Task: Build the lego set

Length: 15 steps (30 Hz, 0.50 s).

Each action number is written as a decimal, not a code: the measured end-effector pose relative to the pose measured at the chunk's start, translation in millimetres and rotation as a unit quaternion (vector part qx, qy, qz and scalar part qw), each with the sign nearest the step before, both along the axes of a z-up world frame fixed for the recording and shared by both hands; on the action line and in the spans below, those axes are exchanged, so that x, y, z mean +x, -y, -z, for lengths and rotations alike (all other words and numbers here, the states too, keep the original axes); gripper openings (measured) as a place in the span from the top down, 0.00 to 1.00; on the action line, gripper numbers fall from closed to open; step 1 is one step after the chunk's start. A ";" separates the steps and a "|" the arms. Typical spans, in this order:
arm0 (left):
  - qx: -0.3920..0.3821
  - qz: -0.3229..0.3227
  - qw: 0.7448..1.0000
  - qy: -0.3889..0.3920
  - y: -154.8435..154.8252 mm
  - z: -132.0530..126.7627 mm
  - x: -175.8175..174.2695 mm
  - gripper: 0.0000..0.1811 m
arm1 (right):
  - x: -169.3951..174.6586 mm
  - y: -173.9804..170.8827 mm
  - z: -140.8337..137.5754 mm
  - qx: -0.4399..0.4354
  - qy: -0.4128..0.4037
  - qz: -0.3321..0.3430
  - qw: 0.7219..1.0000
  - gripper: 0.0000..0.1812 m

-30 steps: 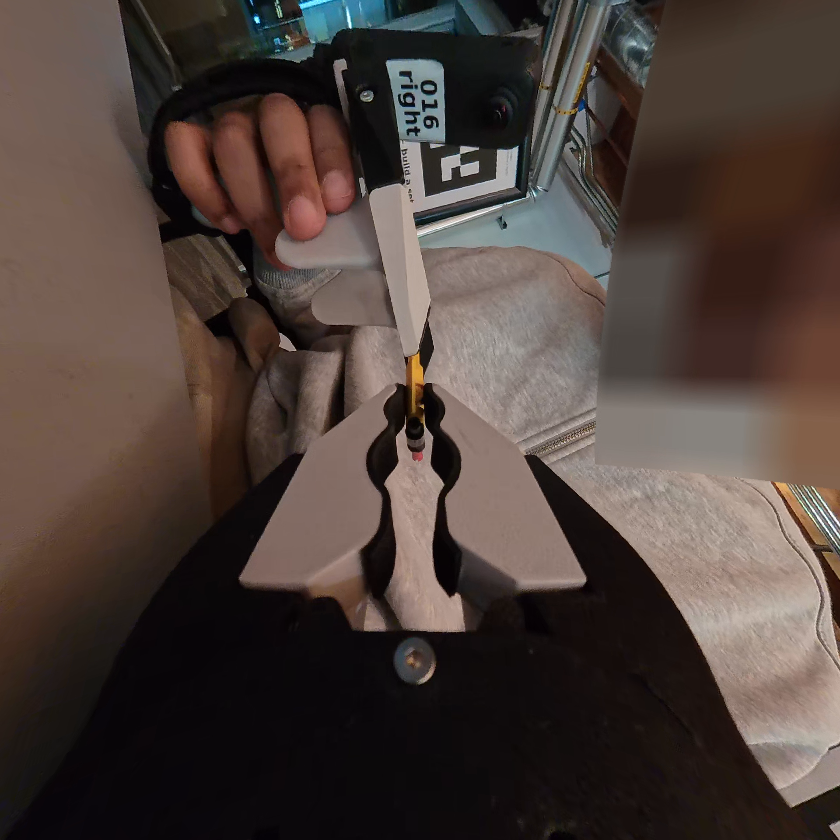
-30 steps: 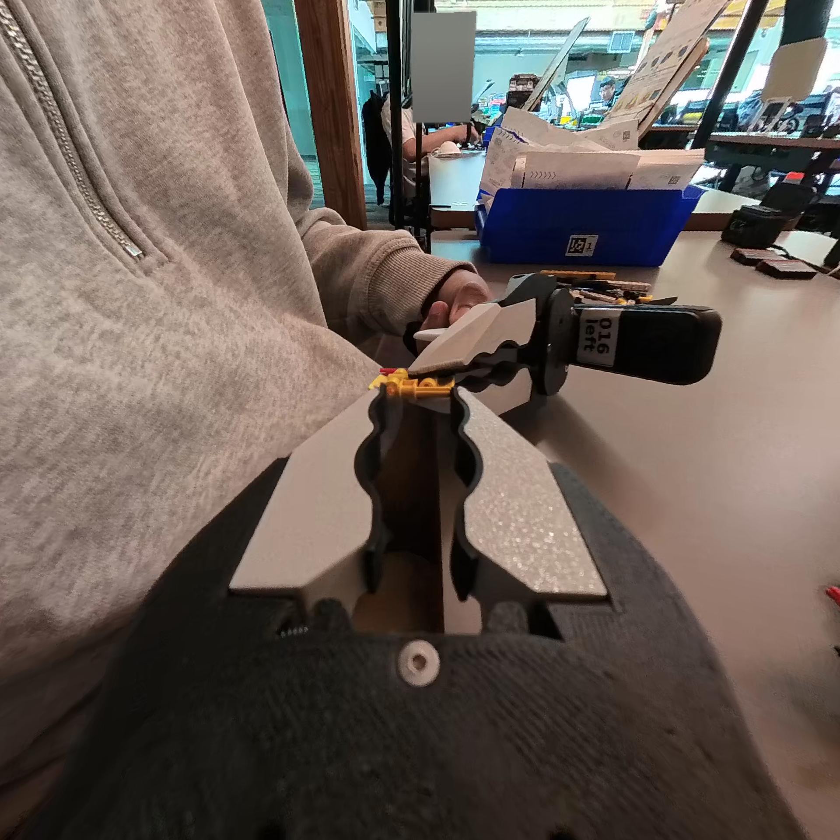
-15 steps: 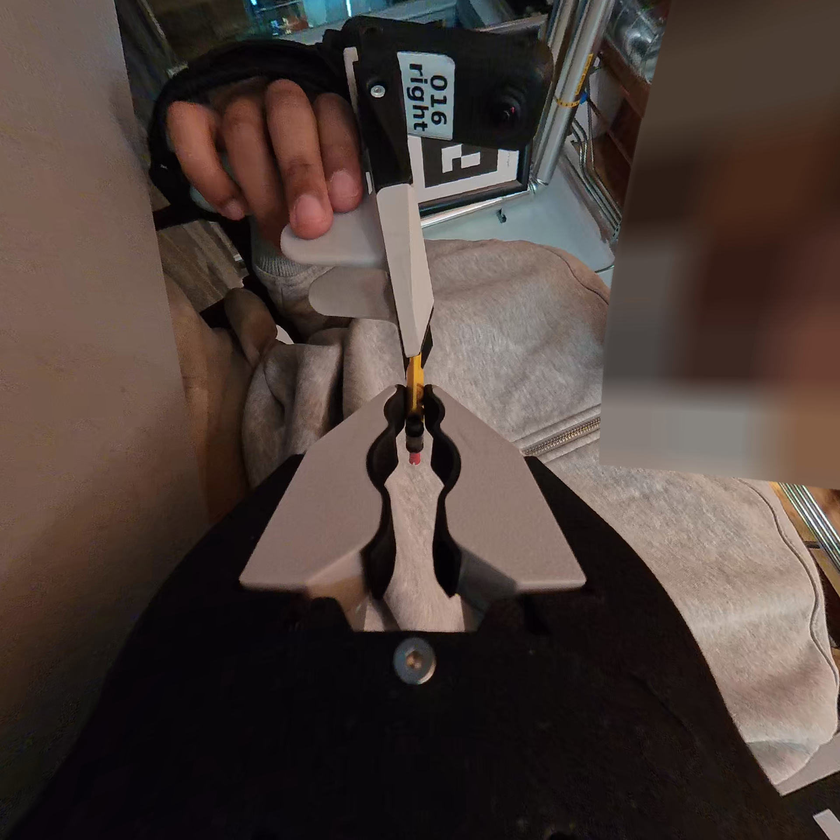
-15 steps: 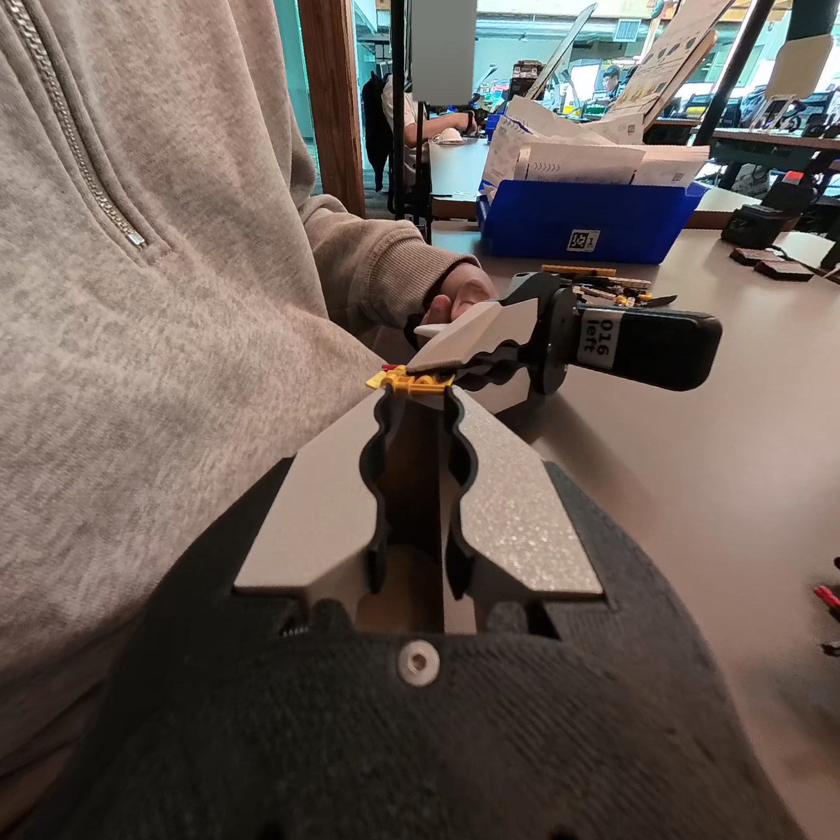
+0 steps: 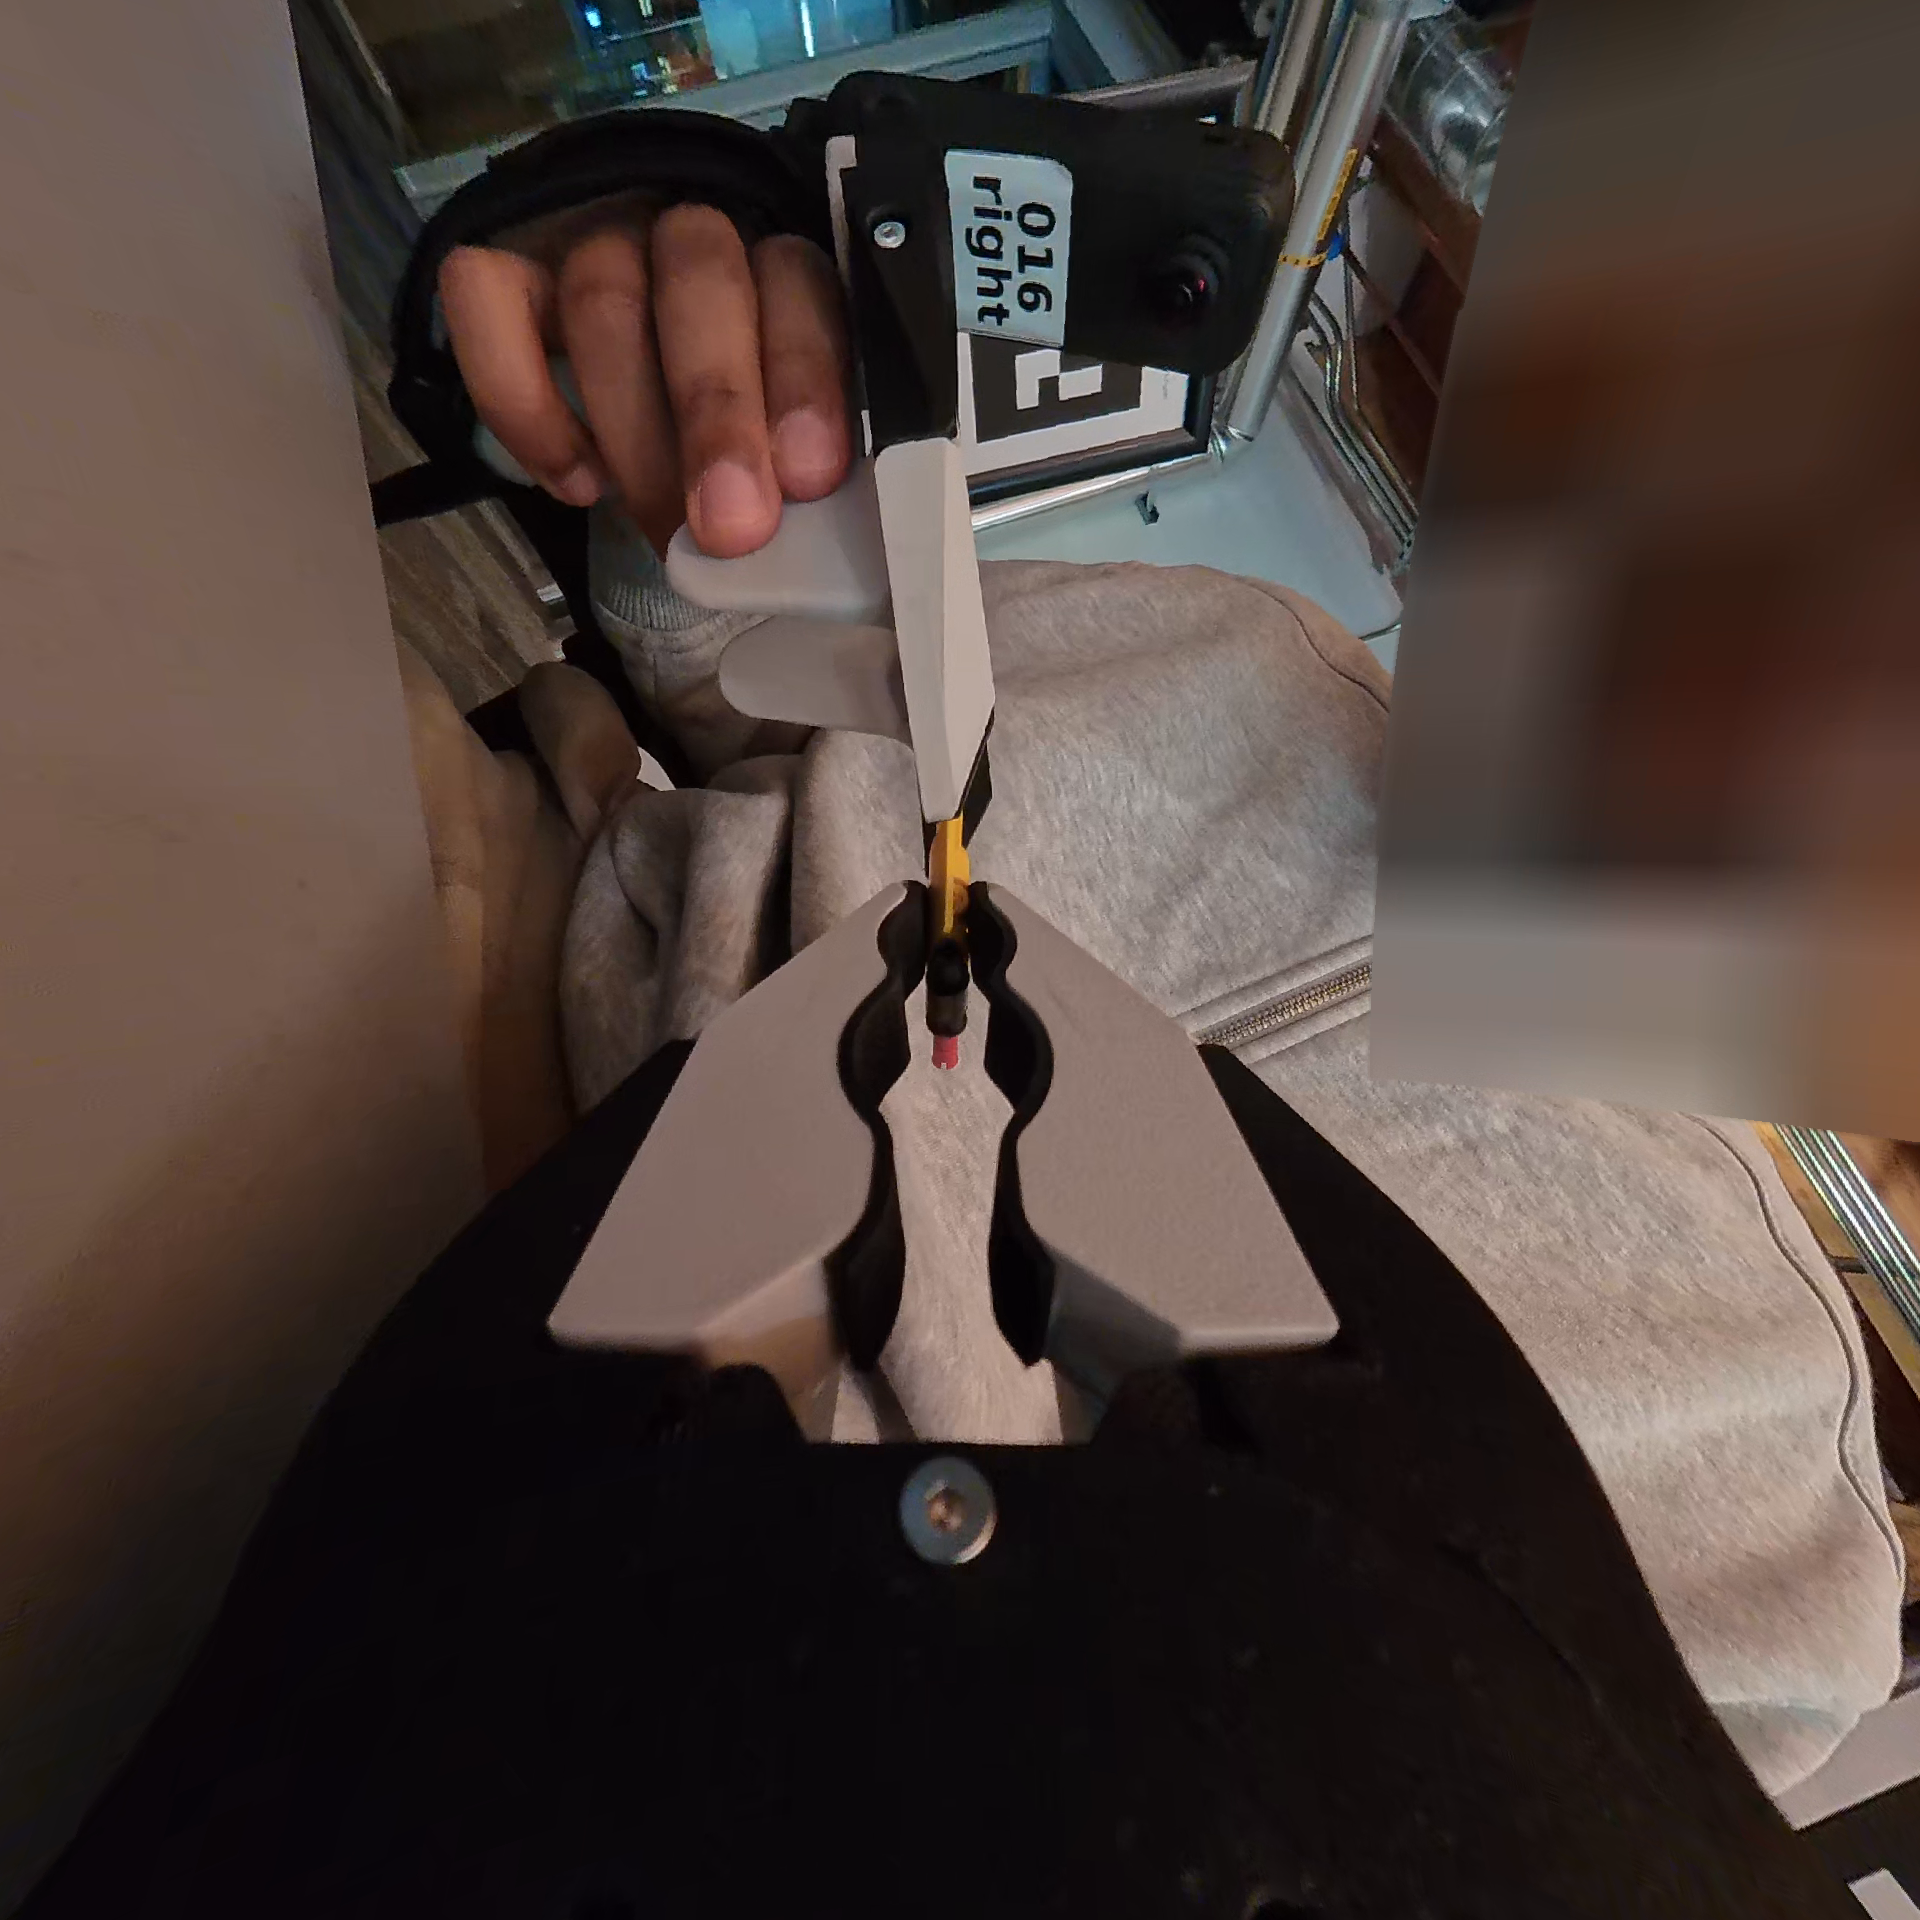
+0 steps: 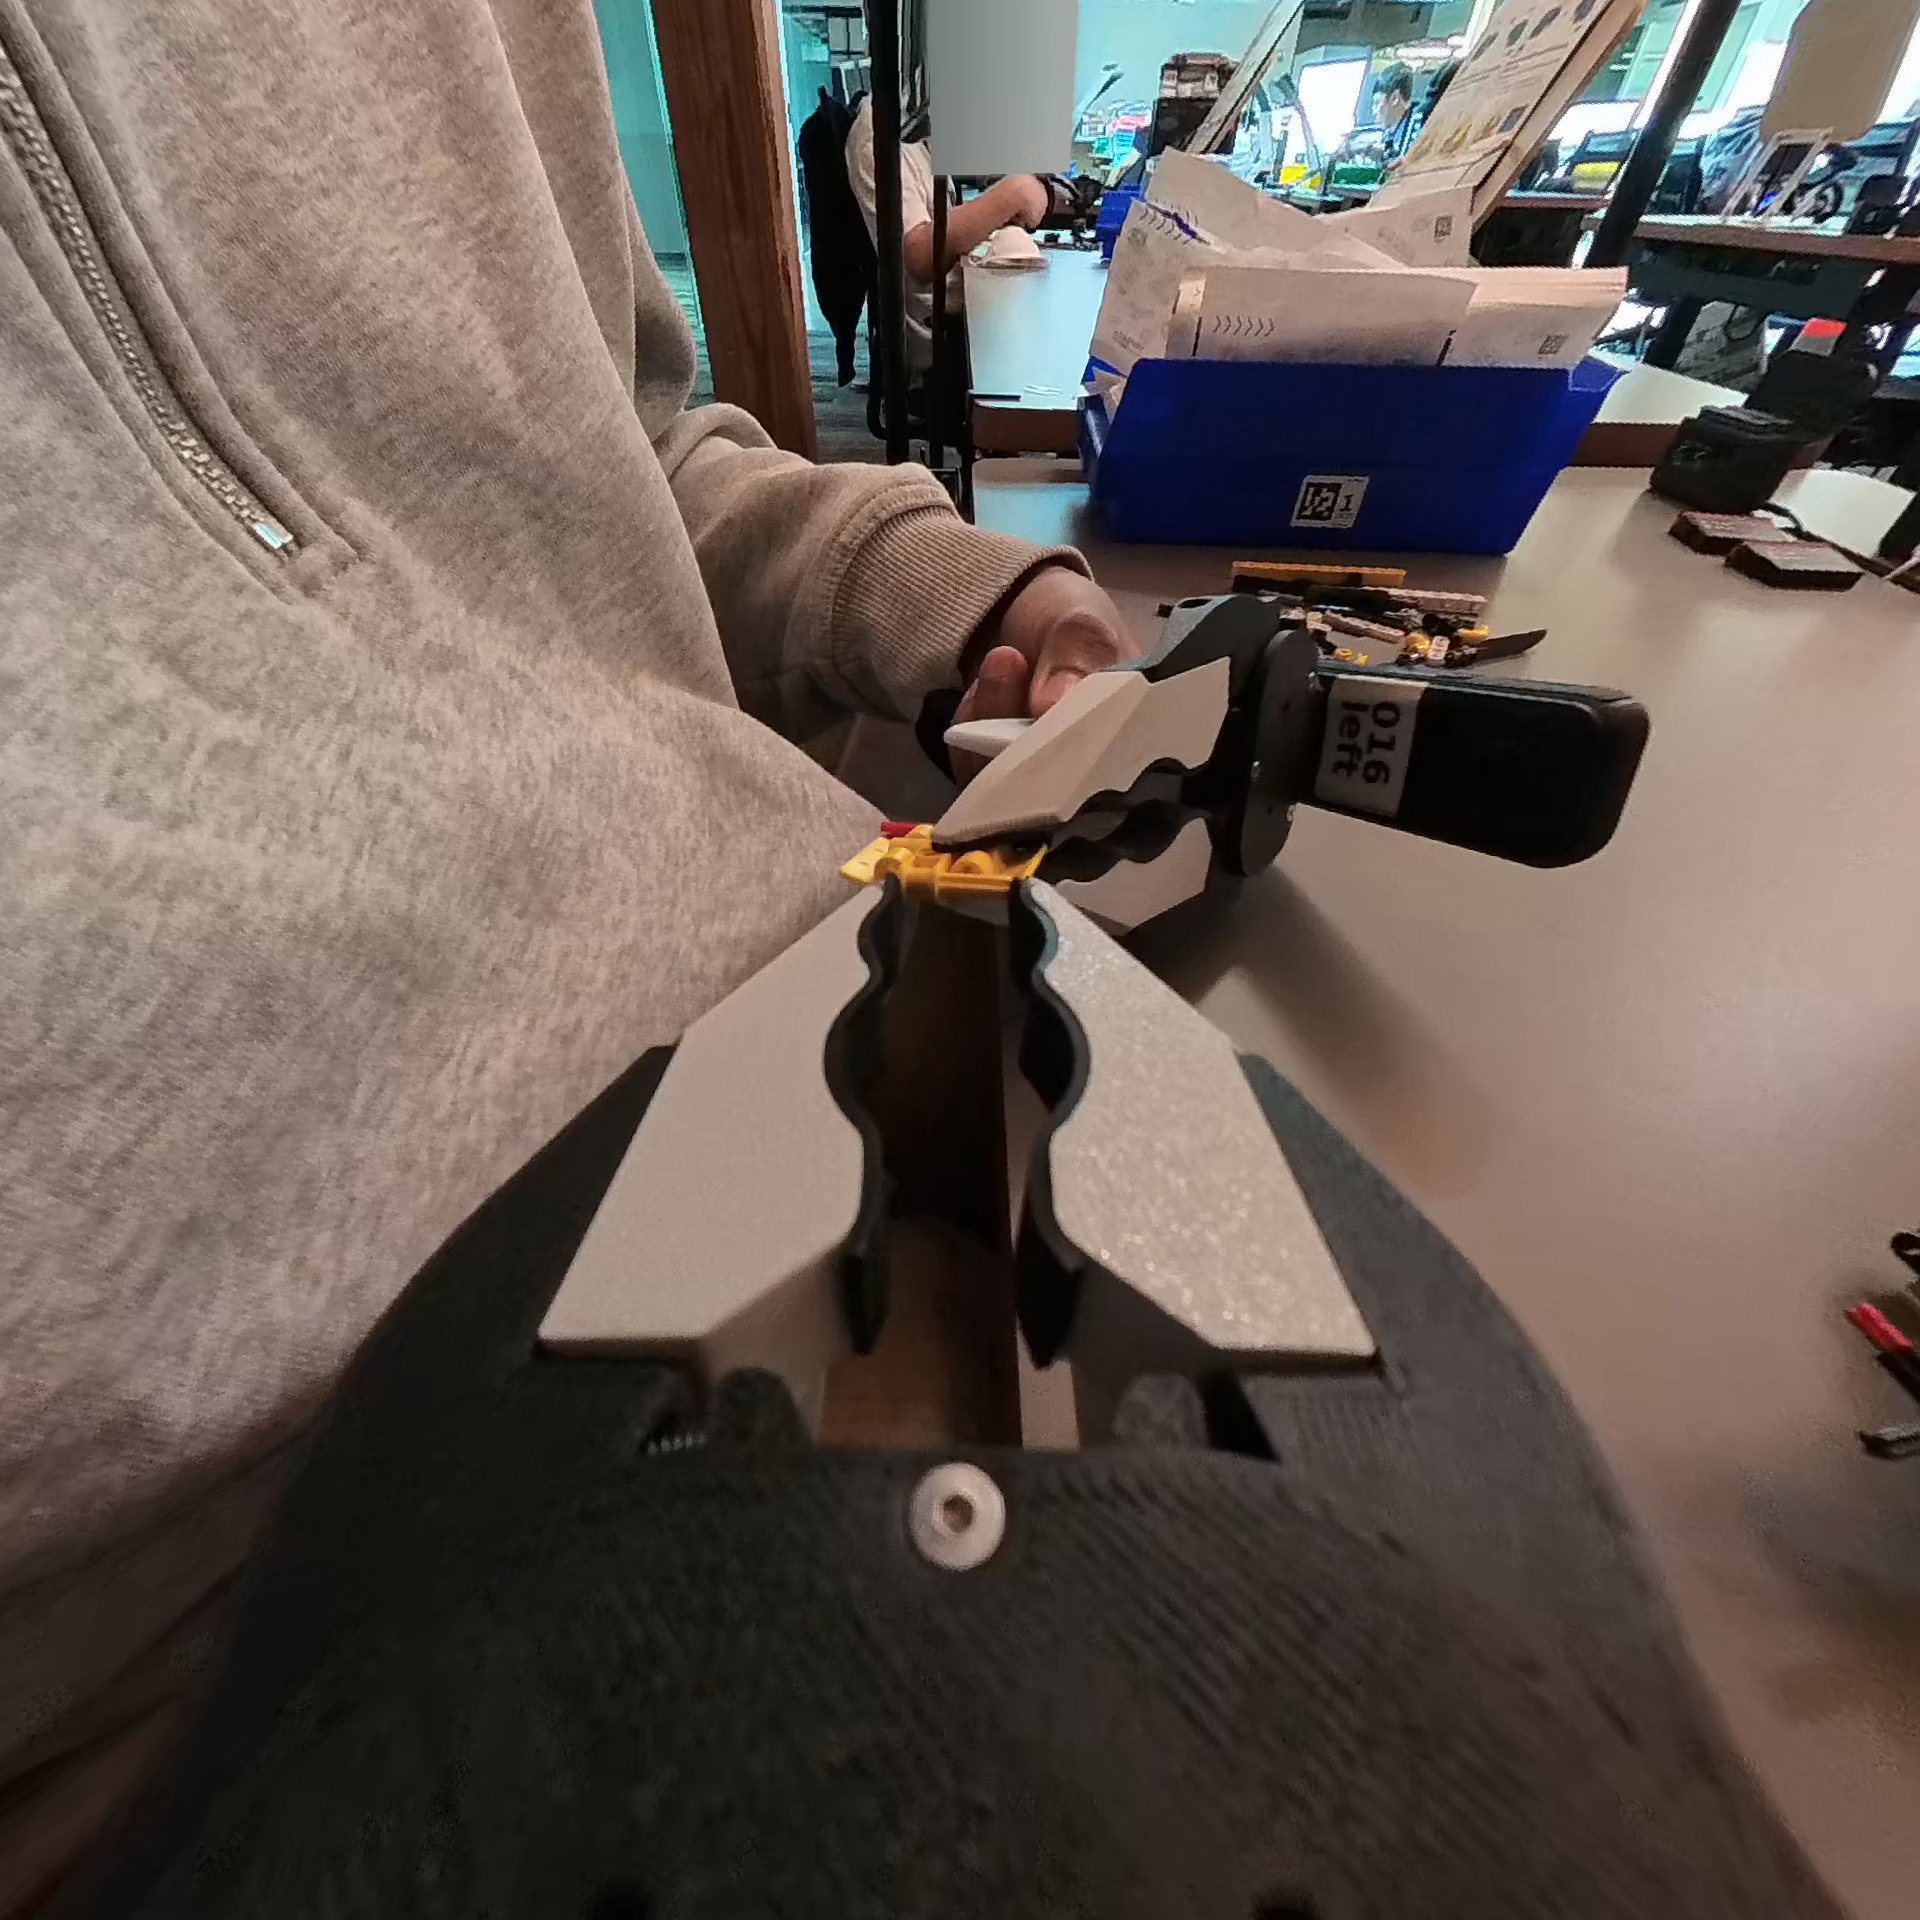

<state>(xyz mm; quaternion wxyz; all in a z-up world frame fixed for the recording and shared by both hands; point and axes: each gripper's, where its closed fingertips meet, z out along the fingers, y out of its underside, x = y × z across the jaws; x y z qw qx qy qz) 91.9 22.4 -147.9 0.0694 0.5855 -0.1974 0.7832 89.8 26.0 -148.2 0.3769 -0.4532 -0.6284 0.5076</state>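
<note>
A small yellow lego piece (image 5: 945, 860) with a black pin (image 5: 945, 977) and a red tip (image 5: 943, 1051) is held in the air, close to the person's grey hoodie. My left gripper (image 5: 945, 906) is shut on it. My right gripper (image 5: 952, 808) comes in from the far side and grips the same piece at its other end. In the right wrist view the yellow piece (image 6: 935, 868) lies crosswise at my right gripper's (image 6: 945, 896) tips, which are shut on it. The left gripper (image 6: 997, 844) clamps it from the right, above the table edge.
A grey table (image 6: 1558, 1039) stretches to the right. On it stand a blue bin (image 6: 1330, 457) full of papers, a pile of loose lego parts (image 6: 1382, 618), dark blocks (image 6: 1766, 551) and red parts (image 6: 1881, 1340) at the right edge. The hoodie (image 6: 312, 727) fills the left. Only a small space, under 4 cm, lies between the two pairs of fingers.
Both grippers keep their hold on the yellow piece. The pair has drifted only slightly, with the right gripper a little closer in the left wrist view.
</note>
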 end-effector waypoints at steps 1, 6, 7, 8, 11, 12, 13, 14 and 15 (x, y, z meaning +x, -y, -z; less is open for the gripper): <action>-0.001 -0.001 1.000 0.000 -0.3 0.0 -0.1 0.98 | -0.1 -0.2 0.0 -0.001 0.000 0.001 1.000 0.89; -0.003 -0.002 1.000 0.000 -0.8 0.1 -0.4 0.98 | -0.3 -0.4 0.3 -0.001 0.002 0.002 1.000 0.89; -0.002 0.000 1.000 -0.001 -0.3 0.4 -0.4 0.98 | -0.3 -0.1 0.5 -0.001 0.003 0.002 1.000 0.89; -0.001 0.000 1.000 -0.002 -0.1 0.6 -0.2 0.98 | -0.2 0.3 0.9 -0.002 0.005 0.001 1.000 0.90; -0.002 -0.001 1.000 -0.002 -0.6 0.8 -0.1 0.98 | 0.1 0.4 1.3 -0.002 0.006 0.000 1.000 0.90; -0.002 -0.001 1.000 -0.003 -0.4 1.0 0.0 0.98 | 0.1 0.7 1.5 -0.003 0.007 0.000 1.000 0.90; -0.002 -0.001 1.000 -0.002 -0.6 0.7 -0.2 0.98 | 0.2 0.9 1.5 -0.004 0.008 -0.001 1.000 0.90; -0.003 -0.003 1.000 -0.002 -1.2 0.7 -0.3 0.98 | 0.1 0.9 1.4 -0.004 0.007 0.000 1.000 0.90; -0.004 -0.003 1.000 -0.002 -1.4 0.8 -0.3 0.98 | 0.0 0.9 1.6 -0.003 0.007 0.000 1.000 0.91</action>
